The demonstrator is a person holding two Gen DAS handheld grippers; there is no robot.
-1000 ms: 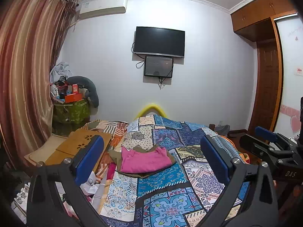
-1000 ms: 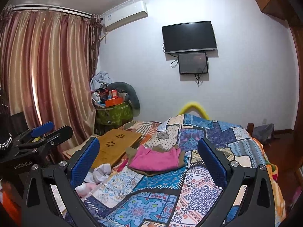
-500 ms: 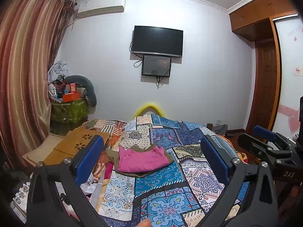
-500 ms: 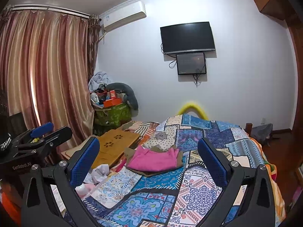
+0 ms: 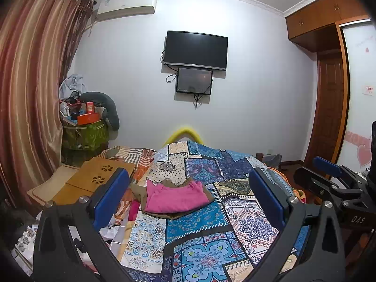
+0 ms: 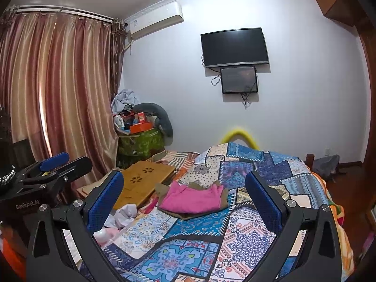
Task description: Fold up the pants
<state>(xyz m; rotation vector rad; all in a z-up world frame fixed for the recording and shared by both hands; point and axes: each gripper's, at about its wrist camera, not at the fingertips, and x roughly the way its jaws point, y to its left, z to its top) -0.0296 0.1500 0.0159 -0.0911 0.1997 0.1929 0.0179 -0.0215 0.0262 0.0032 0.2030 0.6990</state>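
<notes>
I hold both tongs—left tongs and right tongs—spread wide, empty, above the bed. The pink pants lie folded on a brown garment mid-bed, long axis across the bed. I judge the approach should be low, pinching one edge cleanly.

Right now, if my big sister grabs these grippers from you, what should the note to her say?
Left gripper: jaws wide open, empty, held above the bed.
Right gripper: jaws wide open, empty too.
Clothes: a pink garment lies folded on top of a brown garment, both on the patchwork quilt, ahead of both grippers and untouched.
Done: that stack looks folded, though I cannot tell which piece is the pants.
Left: check whether any pants still need folding; loose clothes lie at the bed's left side.
</notes>
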